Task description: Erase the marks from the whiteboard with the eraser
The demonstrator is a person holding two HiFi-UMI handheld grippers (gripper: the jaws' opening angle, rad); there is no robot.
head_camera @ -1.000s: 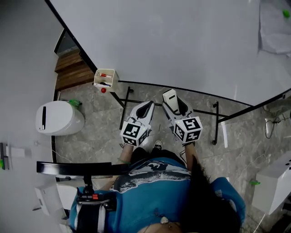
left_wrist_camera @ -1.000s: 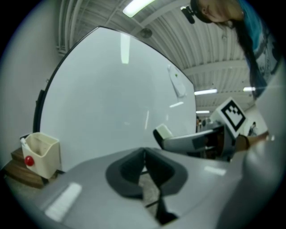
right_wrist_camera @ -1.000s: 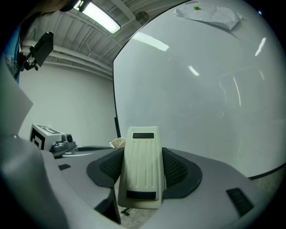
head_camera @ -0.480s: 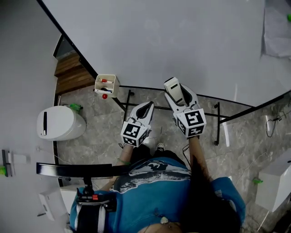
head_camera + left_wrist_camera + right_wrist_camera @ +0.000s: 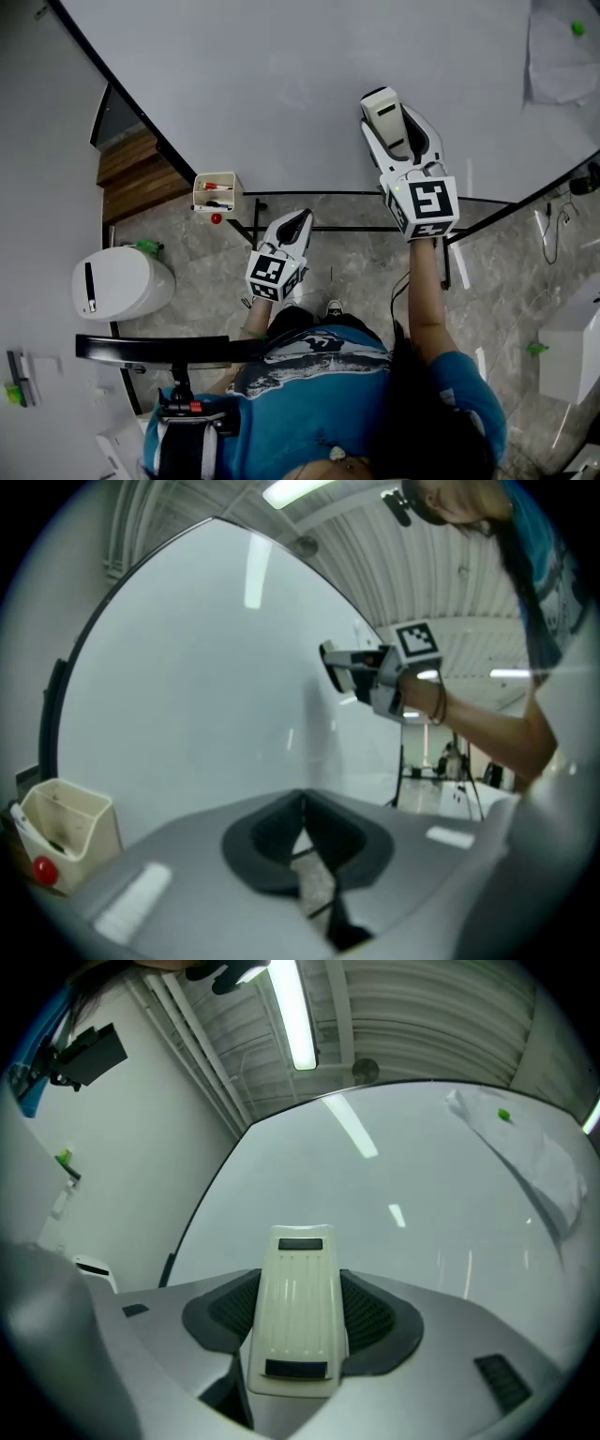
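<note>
White eraser (image 5: 293, 1321) in right gripper (image 5: 295, 1283) faces open whiteboard (image 5: 412, 1194).

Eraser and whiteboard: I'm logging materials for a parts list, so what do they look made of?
The eraser looks like cream hard plastic, matte, with moulded ribs. The whiteboard looks glossy white, perhaps coated metal or melamine: it reflects the ceiling light.
</note>
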